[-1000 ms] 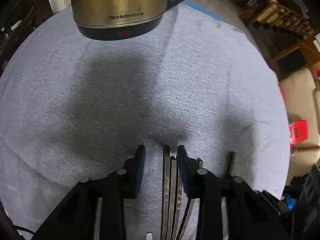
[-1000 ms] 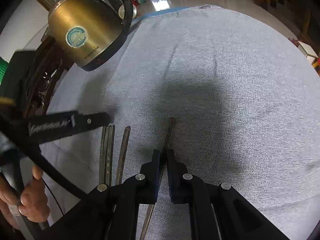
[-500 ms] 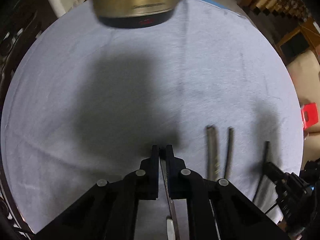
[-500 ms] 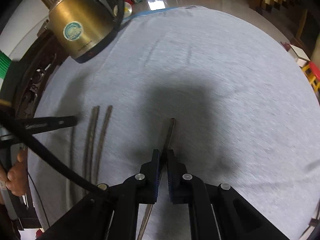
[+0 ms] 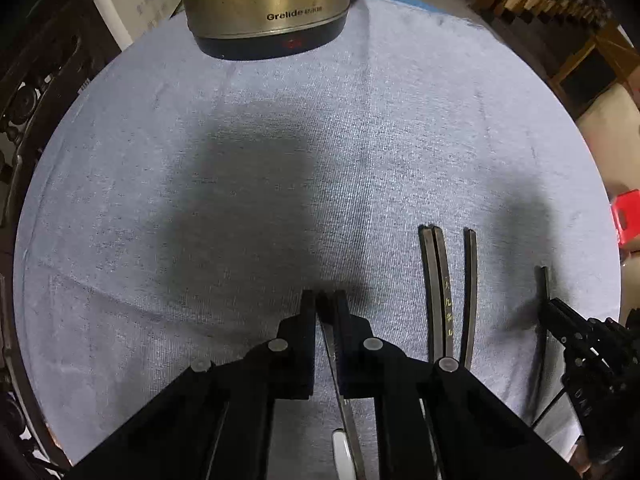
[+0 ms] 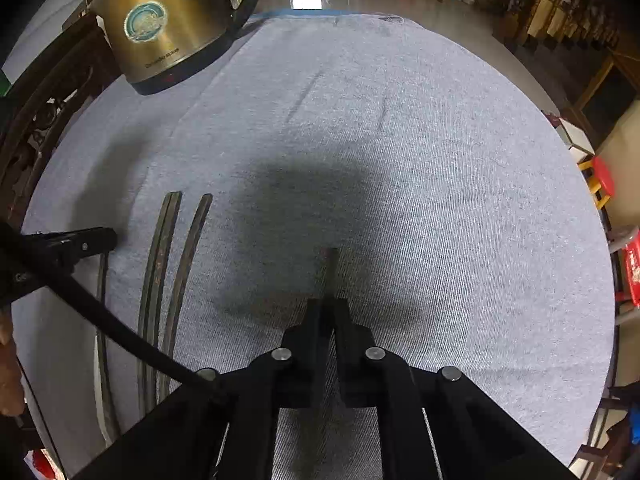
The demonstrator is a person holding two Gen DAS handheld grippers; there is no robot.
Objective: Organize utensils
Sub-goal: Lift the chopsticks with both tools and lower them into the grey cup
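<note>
My left gripper (image 5: 323, 300) points down at the grey cloth and is shut on one dark chopstick (image 5: 340, 384), which runs back between its fingers. To its right lie a touching pair of chopsticks (image 5: 436, 288) and a single one (image 5: 470, 288), side by side. Further right my right gripper (image 5: 560, 312) grips another chopstick (image 5: 543, 284). In the right wrist view my right gripper (image 6: 327, 304) is shut on that chopstick (image 6: 331, 268), whose end sticks out ahead. The pair (image 6: 160, 272), the single chopstick (image 6: 188, 268) and the left gripper (image 6: 108, 238) are on its left.
A brass-coloured electric kettle (image 5: 264, 0) (image 6: 168, 20) stands at the far edge of the round table under the grey cloth (image 5: 360, 140). A dark carved chair (image 6: 36, 120) stands left of the table. A hand (image 6: 8, 380) shows at the left edge. Furniture and a red stool (image 6: 604, 180) lie beyond.
My left gripper closed on one chopstick from the group and carried it leftward, leaving three lying to its right. The right gripper kept its hold and barely moved.
</note>
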